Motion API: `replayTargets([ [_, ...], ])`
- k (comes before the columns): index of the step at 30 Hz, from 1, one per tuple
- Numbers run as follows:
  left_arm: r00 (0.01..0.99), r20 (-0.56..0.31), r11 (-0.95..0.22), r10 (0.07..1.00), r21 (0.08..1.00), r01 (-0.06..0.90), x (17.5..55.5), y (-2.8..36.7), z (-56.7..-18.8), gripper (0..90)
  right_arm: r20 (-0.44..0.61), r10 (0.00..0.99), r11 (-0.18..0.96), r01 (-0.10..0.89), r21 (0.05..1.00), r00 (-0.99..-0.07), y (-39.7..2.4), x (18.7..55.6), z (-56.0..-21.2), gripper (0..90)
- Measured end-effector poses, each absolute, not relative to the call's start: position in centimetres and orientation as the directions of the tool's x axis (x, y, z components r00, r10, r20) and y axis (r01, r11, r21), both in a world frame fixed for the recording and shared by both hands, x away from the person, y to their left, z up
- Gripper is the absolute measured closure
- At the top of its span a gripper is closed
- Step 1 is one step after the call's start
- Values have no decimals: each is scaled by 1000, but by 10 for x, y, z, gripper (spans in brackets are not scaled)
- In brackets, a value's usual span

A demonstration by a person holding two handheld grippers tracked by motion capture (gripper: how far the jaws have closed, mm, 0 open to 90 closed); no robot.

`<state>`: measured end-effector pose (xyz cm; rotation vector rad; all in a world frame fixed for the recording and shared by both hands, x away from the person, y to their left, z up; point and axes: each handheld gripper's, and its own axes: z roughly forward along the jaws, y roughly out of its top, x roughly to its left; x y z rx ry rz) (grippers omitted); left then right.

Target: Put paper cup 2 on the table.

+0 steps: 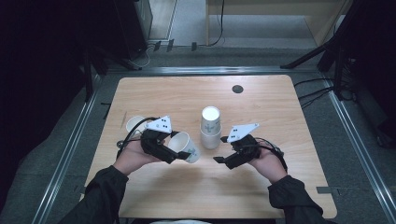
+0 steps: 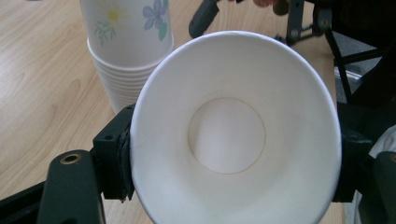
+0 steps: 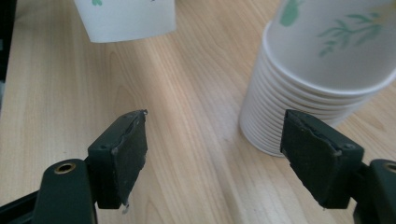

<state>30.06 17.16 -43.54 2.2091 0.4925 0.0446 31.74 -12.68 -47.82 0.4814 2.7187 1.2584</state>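
At the desk (image 1: 261,186), I hold a single paper cup (image 2: 236,135) clamped on its sides in the left gripper (image 1: 180,153), tilted with its mouth toward me, just left of the stack of cups (image 1: 210,127) at centre. My right gripper (image 1: 223,149) waits empty with jaws apart near the stack's base. A loose cup (image 1: 134,125) sits at far left. By my reading the separated cup is in hand; next it needs setting down upright, clear of the stack
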Motion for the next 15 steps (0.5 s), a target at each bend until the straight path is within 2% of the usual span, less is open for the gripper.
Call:
replayTargets([
  [15,902,-123,-582,413,726,366,298,189,-442,228,40,413,564,290,773,-910,-150,340,-472,230],
])
